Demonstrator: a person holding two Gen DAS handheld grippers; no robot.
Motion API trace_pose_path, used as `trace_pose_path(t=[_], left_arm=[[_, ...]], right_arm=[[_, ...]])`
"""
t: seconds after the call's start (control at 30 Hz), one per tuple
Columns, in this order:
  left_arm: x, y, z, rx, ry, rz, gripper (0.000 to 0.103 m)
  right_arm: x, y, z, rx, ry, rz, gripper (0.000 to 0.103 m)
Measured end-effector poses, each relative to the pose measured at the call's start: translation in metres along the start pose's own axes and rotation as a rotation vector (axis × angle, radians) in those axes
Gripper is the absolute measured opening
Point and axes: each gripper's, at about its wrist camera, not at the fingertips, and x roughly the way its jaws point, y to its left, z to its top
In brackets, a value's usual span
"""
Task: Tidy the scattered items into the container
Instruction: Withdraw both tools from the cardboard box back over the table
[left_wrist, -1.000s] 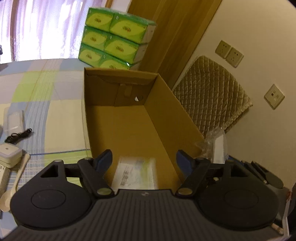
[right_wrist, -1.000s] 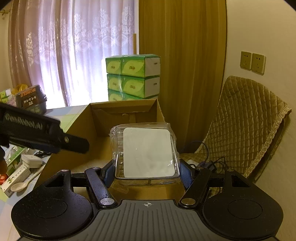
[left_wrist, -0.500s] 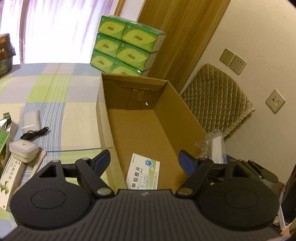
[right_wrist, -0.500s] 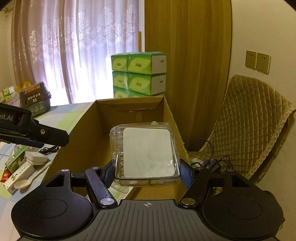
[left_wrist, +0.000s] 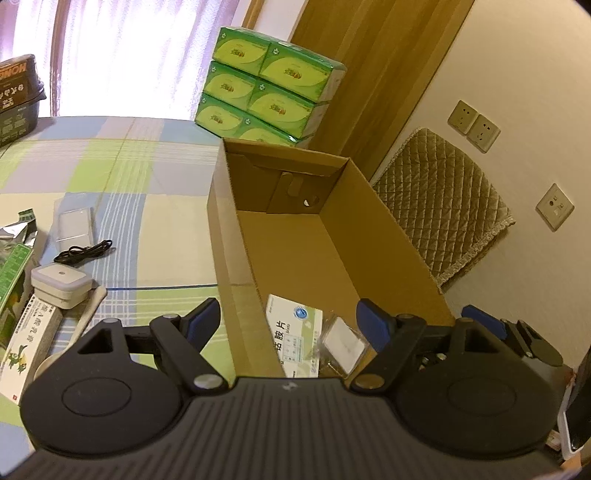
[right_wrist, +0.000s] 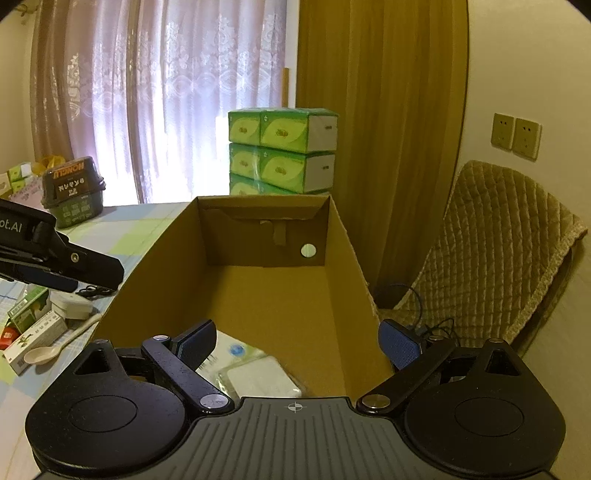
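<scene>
right gripper (right_wrist: 297, 341) spread wide, nothing held; left gripper (left_wrist: 288, 320) likewise. clear plastic clamshell case with white insert (right_wrist: 262, 378) lies in brown cardboard box (right_wrist: 343, 280), near end, on white medicine carton (left_wrist: 295, 334). judged light, slippery, crushable; best gripped across side edges.

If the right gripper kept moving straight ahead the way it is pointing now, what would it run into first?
Probably the far end wall of the open brown cardboard box, the one with the small round hole. The right gripper is open and empty, pointing along the box; nothing stands between, though depth is hard to judge.
</scene>
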Motion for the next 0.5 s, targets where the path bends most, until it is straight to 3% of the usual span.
trace_pose_path(t=[0.5], left_arm=[[-0.036, 0.016, -0.025, -0.010, -0.012, 0.041, 0.085]], right_arm=[[-0.035, 0.018, -0.012, 0.023, -0.001, 0.009, 0.099]])
